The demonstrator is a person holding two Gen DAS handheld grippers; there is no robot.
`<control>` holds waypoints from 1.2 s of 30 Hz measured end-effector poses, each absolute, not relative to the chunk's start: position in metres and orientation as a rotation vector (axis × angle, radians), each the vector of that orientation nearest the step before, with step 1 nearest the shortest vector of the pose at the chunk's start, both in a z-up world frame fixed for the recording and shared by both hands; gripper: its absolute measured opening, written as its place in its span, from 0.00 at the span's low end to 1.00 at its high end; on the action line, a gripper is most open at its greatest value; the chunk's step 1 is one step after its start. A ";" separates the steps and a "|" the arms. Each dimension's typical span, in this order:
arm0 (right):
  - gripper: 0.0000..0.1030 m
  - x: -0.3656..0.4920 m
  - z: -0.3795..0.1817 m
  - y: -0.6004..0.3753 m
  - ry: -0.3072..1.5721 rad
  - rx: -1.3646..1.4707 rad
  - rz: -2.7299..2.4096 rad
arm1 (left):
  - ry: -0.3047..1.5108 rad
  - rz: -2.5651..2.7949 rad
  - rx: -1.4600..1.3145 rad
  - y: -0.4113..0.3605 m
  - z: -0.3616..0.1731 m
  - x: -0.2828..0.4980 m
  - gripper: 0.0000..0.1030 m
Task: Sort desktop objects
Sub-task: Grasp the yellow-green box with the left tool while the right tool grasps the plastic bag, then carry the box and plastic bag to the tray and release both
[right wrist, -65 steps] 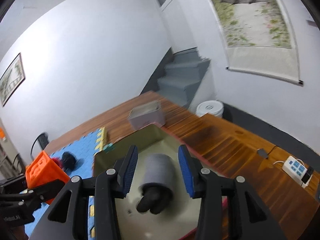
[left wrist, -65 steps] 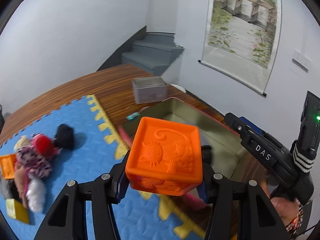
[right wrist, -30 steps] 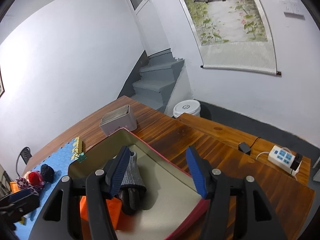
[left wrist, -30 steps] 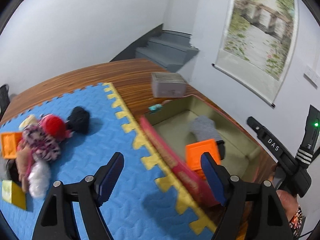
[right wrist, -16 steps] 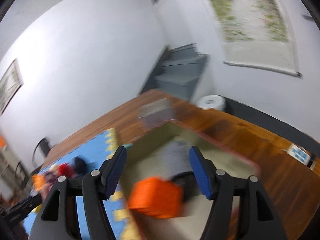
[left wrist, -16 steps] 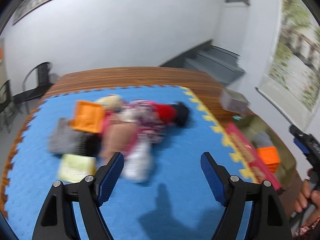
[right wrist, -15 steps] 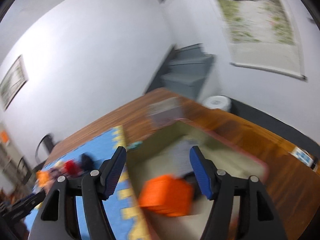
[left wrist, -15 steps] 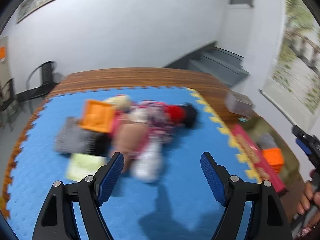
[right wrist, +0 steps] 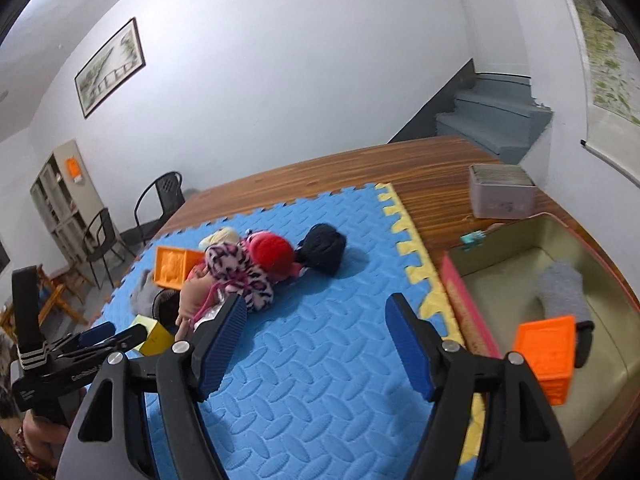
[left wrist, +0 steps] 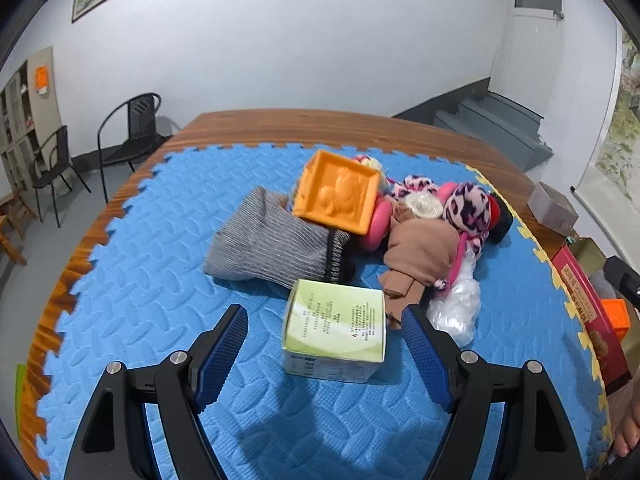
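Observation:
My left gripper (left wrist: 325,344) is open, with a green and white box (left wrist: 335,334) between its fingers on the blue foam mat (left wrist: 160,264). Behind the box lie a grey knit sock (left wrist: 272,246), an orange block (left wrist: 336,192), a brown cloth (left wrist: 420,256), pink leopard fabric (left wrist: 468,208) and a plastic bag (left wrist: 456,304). My right gripper (right wrist: 316,340) is open and empty above the mat (right wrist: 320,360). The red-sided tray (right wrist: 520,264) at right holds an orange cube (right wrist: 546,350) and a grey sock (right wrist: 560,288).
A grey tin (right wrist: 502,192) stands on the wooden table (right wrist: 400,164) beyond the tray. A dark ball (right wrist: 322,248) and a red hat (right wrist: 274,256) lie in the pile. Chairs (left wrist: 128,128) stand past the table's far edge. The left gripper's body (right wrist: 60,360) shows at left.
My left gripper dropped the orange cube in the tray, opened, and swung left to the pile, closing in around the green box. My right gripper turned left from the tray toward the mat.

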State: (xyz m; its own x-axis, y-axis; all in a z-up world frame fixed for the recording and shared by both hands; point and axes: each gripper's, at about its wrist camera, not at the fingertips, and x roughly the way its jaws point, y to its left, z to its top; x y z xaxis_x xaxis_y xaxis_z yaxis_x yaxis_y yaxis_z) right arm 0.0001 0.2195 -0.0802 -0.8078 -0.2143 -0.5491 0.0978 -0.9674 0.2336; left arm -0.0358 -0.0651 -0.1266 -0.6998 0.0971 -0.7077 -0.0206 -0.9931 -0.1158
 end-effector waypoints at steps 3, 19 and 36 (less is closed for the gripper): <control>0.74 -0.003 -0.089 0.216 -0.290 0.926 -2.809 | -0.146 2.817 -1.222 -0.068 -0.135 -0.039 0.78; 0.74 -0.040 -0.110 0.160 -0.244 1.151 -2.490 | -0.249 2.793 -1.073 -0.073 -0.113 -0.016 0.53; 0.40 -0.076 -0.141 0.113 -0.100 1.238 -2.443 | -0.295 2.798 -1.066 -0.083 -0.111 -0.015 0.53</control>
State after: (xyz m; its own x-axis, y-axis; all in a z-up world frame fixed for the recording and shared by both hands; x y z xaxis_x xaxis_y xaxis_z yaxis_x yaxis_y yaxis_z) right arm -0.0757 0.1130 -0.1407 -0.5286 -0.3797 -0.7592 0.3162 -0.9181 0.2390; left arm -0.0145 -0.0826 -0.1109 -0.7410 0.1928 -0.6432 -0.0544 -0.9720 -0.2287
